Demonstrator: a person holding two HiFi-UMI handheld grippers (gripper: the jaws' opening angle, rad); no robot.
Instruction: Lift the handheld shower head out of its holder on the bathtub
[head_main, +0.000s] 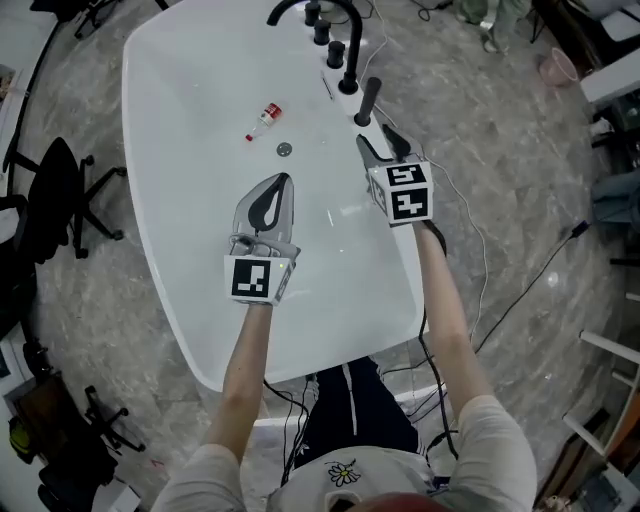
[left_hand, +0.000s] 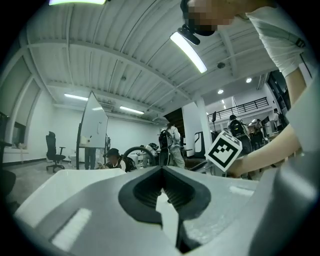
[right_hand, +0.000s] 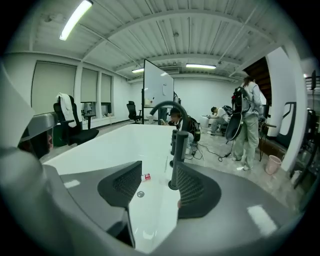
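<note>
The black handheld shower head (head_main: 368, 100) stands upright in its holder on the right rim of the white bathtub (head_main: 180, 120). My right gripper (head_main: 378, 143) is open, just short of it and pointing at it. In the right gripper view the shower head (right_hand: 179, 152) rises a little beyond the open right gripper (right_hand: 159, 170), close to the right finger, and nothing is between the fingers. My left gripper (head_main: 283, 181) hovers over the middle of the tub, shut and empty. The left gripper (left_hand: 161, 170) shows its jaws pressed together.
A black curved faucet (head_main: 330, 20) and knobs stand on the rim behind the shower head. A small red-and-white bottle (head_main: 263, 121) lies in the tub near the drain (head_main: 284, 150). Office chairs (head_main: 60, 200) stand left of the tub; cables (head_main: 470, 230) run on the floor to the right.
</note>
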